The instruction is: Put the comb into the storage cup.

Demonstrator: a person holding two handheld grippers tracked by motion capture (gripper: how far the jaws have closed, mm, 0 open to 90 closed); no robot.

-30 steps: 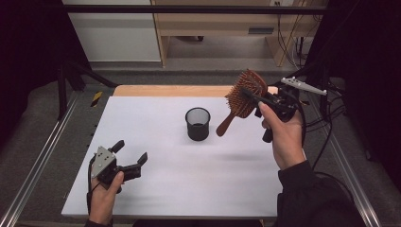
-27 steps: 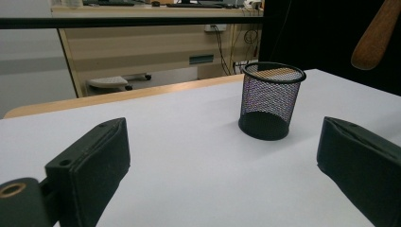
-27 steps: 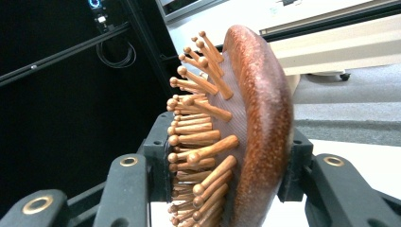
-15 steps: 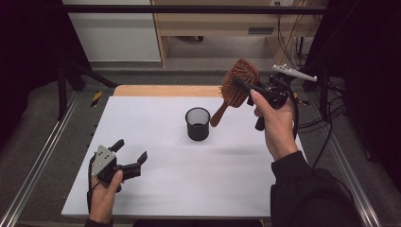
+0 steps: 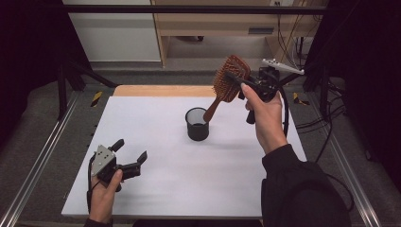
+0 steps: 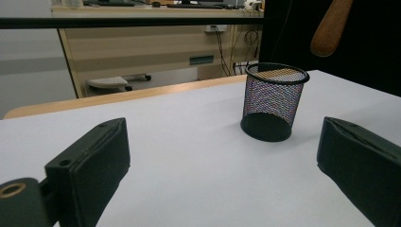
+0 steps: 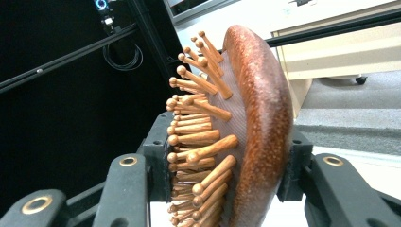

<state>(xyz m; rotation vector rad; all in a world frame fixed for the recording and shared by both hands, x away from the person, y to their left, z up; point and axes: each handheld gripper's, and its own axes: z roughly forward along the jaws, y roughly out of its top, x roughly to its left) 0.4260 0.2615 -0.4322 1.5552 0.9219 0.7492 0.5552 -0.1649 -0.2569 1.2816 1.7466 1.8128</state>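
A wooden hairbrush (image 5: 230, 77) with peg bristles hangs in the air above the table, handle slanting down to the left. The handle tip sits just over the rim of a black mesh cup (image 5: 197, 125) standing upright mid-table. My right gripper (image 5: 236, 79) is shut on the brush head; in the right gripper view the brush (image 7: 257, 118) sits between the pads (image 7: 158, 156), bristles to the left. My left gripper (image 5: 131, 150) rests low at the near left, open and holding nothing. In the left gripper view the cup (image 6: 274, 101) stands ahead with the brush handle (image 6: 331, 26) above it.
The white table (image 5: 156, 113) has a wooden strip (image 5: 161, 90) along its far edge and metal rails (image 5: 45, 156) on both sides. Cables (image 5: 326, 123) trail at the right. A desk (image 5: 213, 28) stands beyond the table.
My right hand has carried the brush leftward, away from the table's right edge, bringing the handle tip over the cup. The left gripper has stayed put.
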